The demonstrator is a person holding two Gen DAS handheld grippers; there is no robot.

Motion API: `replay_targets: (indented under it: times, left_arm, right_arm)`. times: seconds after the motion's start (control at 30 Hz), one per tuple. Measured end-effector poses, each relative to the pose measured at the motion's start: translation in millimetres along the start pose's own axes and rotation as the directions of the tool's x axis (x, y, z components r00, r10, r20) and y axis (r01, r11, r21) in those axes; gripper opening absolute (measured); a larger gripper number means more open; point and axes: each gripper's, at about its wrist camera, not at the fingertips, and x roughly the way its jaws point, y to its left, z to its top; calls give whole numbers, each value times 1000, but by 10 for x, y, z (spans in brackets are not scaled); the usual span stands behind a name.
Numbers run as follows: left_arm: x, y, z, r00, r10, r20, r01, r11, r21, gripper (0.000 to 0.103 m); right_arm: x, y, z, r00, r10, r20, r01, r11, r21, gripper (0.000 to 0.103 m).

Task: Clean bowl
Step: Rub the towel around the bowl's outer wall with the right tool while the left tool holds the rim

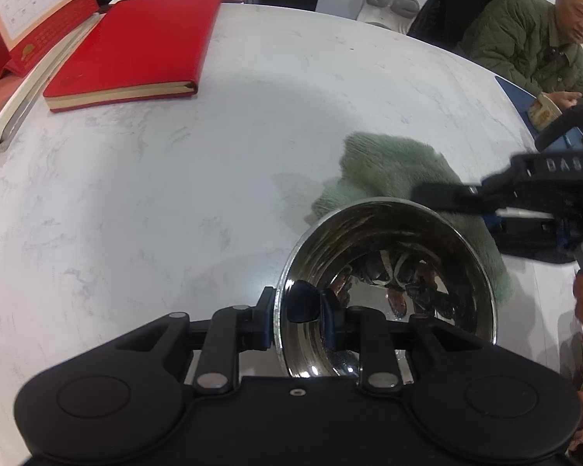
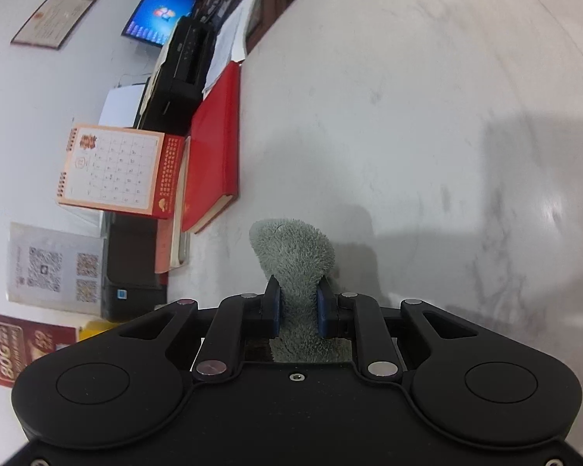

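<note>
A shiny steel bowl [image 1: 388, 268] is held over the white marble table [image 1: 175, 194], tilted so its inside faces the camera. My left gripper [image 1: 297, 312] is shut on the bowl's near rim, one finger outside and one inside. A grey-green fluffy cloth [image 1: 392, 167] hangs behind the bowl. My right gripper [image 2: 299, 310] is shut on this cloth [image 2: 295, 256], which bulges out in front of its fingers. The right gripper also shows in the left wrist view [image 1: 439, 196], just beyond the bowl's far rim.
A red notebook [image 1: 136, 46] and a desk calendar [image 1: 31, 4] lie at the table's far left, also in the right wrist view [image 2: 217, 155]. A man in a green jacket [image 1: 532, 42] sits at the far right. A printer [image 2: 178, 77] and monitor [image 2: 159, 15] stand beyond the table.
</note>
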Motion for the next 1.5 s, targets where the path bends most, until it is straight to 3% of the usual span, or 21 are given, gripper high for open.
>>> replay_targets:
  times: [0.33, 0.6, 0.87, 1.07, 1.3, 1.5]
  left_arm:
    - [-2, 15, -8, 1000, -10, 19, 11, 1000, -20, 24]
    - [-14, -9, -55, 1000, 0, 21, 0, 1000, -17, 24]
    - [-27, -40, -96, 999, 16, 30, -15, 1000, -20, 24]
    - [-48, -74, -138, 999, 34, 22, -34, 999, -25, 24]
    - [-45, -75, -154, 999, 43, 31, -42, 998, -54, 24]
    - [-44, -93, -159, 998, 50, 28, -48, 998, -48, 25]
  right_arm:
    - [-354, -225, -393, 999, -29, 21, 27, 994, 108, 16]
    - [-227, -158, -160, 998, 27, 55, -34, 992, 125, 16]
    - [-464, -320, -492, 998, 28, 53, -38, 981, 191, 16]
    - [-341, -296, -315, 993, 69, 97, -87, 977, 196, 16]
    - [-501, -361, -551, 993, 71, 89, -89, 974, 210, 16]
    - [-473, -280, -413, 990, 84, 112, -104, 977, 184, 16]
